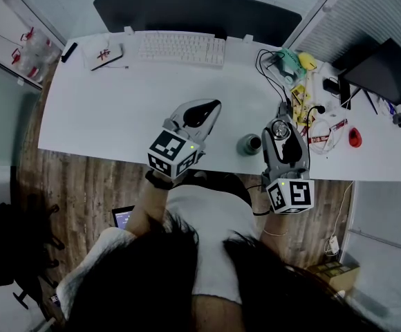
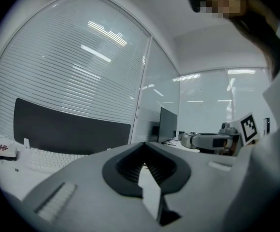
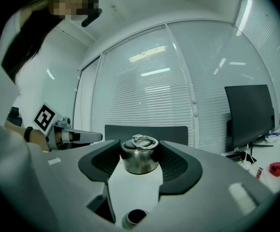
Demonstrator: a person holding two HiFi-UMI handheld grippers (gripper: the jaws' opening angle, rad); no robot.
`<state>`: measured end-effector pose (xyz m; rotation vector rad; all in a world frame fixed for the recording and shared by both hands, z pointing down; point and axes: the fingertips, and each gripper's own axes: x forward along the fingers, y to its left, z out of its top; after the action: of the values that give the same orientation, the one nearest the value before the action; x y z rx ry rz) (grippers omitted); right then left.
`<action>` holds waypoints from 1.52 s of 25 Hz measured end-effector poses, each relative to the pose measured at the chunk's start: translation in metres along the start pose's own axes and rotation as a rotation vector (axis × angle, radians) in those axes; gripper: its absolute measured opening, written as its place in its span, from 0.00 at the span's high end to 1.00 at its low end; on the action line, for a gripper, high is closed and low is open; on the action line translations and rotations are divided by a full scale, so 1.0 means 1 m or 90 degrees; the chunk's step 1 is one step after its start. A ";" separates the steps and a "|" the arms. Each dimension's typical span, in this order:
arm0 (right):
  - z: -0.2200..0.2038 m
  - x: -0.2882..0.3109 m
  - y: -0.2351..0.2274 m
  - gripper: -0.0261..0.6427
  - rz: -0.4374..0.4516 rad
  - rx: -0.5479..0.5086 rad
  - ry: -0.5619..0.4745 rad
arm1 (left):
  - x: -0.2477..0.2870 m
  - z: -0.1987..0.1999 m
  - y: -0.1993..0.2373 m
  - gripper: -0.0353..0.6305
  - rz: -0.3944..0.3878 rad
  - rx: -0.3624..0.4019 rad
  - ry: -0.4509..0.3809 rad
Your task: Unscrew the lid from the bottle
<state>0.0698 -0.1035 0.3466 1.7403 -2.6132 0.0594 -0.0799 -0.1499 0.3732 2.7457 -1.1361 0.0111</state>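
Note:
A metal lid (image 3: 139, 159) with a ring handle on top sits between the pads of my right gripper (image 3: 140, 148), which is shut on it. In the head view the lid (image 1: 279, 130) is off the bottle and held just to its right. The small dark bottle (image 1: 249, 144) stands upright with an open mouth near the front edge of the white desk (image 1: 117, 109); its mouth (image 3: 134, 218) shows below my right jaws. My left gripper (image 1: 213, 107) hovers over the desk left of the bottle, shut and holding nothing (image 2: 144, 145).
At the back of the desk are a white keyboard (image 1: 182, 48) and a dark monitor (image 1: 193, 12). Cables and small clutter (image 1: 304, 95) and a red object (image 1: 355, 137) lie to the right. A white pad (image 1: 104, 54) lies at the back left.

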 end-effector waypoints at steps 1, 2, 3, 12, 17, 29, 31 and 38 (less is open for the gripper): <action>0.000 0.000 0.000 0.59 0.002 -0.001 0.000 | 0.000 0.001 -0.001 0.86 0.000 0.001 0.000; 0.001 0.000 0.001 0.59 0.004 -0.001 -0.001 | 0.000 0.001 -0.001 0.86 0.001 0.002 -0.001; 0.002 0.000 0.002 0.59 0.006 -0.002 -0.002 | 0.000 0.001 -0.001 0.86 0.002 0.003 -0.001; 0.004 0.000 0.005 0.59 0.014 -0.003 -0.001 | -0.002 0.001 -0.004 0.86 0.000 0.008 -0.003; 0.001 0.001 0.006 0.59 0.017 0.002 0.002 | -0.002 0.000 -0.004 0.86 0.001 0.009 -0.001; -0.003 0.002 0.006 0.59 0.014 0.008 0.011 | -0.004 0.001 -0.002 0.86 0.006 0.010 -0.010; -0.003 0.002 0.006 0.59 0.014 0.010 0.010 | -0.004 0.002 -0.001 0.86 0.007 0.012 -0.012; -0.003 0.002 0.006 0.59 0.013 0.013 0.011 | -0.005 0.002 0.001 0.86 0.010 0.013 -0.014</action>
<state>0.0632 -0.1025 0.3498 1.7103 -2.6280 0.1007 -0.0847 -0.1478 0.3706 2.7612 -1.1703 -0.0049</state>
